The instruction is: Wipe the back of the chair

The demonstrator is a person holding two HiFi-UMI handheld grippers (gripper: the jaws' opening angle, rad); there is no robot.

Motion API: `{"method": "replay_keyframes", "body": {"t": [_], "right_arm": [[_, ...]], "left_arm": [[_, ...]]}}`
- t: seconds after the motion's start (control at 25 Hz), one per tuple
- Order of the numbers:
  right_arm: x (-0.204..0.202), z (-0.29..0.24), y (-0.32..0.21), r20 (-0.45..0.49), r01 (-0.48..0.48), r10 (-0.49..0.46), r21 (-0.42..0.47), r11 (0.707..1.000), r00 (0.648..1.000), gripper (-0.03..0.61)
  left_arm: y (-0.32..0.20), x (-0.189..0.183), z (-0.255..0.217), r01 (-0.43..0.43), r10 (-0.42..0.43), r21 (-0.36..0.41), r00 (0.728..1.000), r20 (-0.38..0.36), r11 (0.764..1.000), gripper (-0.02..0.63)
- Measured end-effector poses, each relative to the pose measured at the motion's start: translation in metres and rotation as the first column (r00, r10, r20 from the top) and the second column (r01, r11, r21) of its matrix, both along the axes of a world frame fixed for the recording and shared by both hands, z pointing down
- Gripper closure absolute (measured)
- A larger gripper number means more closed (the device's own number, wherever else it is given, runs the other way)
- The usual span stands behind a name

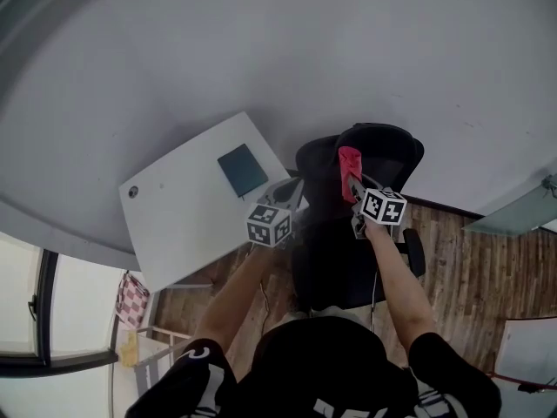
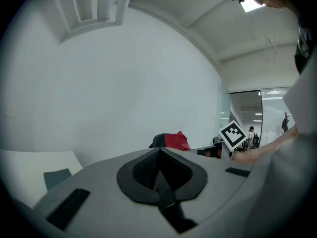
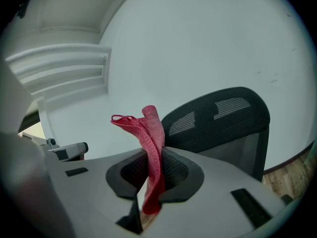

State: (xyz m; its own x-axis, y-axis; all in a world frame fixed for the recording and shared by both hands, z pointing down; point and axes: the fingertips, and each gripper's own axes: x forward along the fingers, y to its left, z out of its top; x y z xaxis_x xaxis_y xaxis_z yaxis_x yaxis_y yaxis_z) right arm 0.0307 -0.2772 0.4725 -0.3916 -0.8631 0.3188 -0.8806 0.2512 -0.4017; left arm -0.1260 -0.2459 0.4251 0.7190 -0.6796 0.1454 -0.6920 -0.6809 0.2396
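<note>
Red cloth (image 3: 152, 143), black mesh chair (image 3: 223, 118), white table (image 1: 183, 220), brown wooden floor (image 1: 474, 268).

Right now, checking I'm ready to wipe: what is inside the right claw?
A red cloth is pinched in the right claw, one end standing up, the other hanging below. The stretch between the pads is covered.

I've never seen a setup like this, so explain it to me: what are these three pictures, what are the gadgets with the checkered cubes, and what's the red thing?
A person holds two hand tools, each a two-jaw gripper carrying a marker cube. One picture comes from a camera on the person's head, looking down. The other two come from cameras riding on the grippers. The right gripper pinches a red cloth near the black chair. The left gripper is shut and holds nothing. A dark flat pad lies on the white table.
</note>
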Motion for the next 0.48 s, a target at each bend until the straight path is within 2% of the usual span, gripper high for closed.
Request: {"method": "replay_keyframes", "body": {"t": [0.48], "right_arm": [[0.002, 0.023, -0.052, 0.022, 0.093, -0.093, -0.034, 0.995, 0.995, 0.512]], "left_arm": [[-0.046, 0.048, 0.011, 0.027, -0.026, -0.031, 0.999, 0.039, 0.999, 0.589]]}}
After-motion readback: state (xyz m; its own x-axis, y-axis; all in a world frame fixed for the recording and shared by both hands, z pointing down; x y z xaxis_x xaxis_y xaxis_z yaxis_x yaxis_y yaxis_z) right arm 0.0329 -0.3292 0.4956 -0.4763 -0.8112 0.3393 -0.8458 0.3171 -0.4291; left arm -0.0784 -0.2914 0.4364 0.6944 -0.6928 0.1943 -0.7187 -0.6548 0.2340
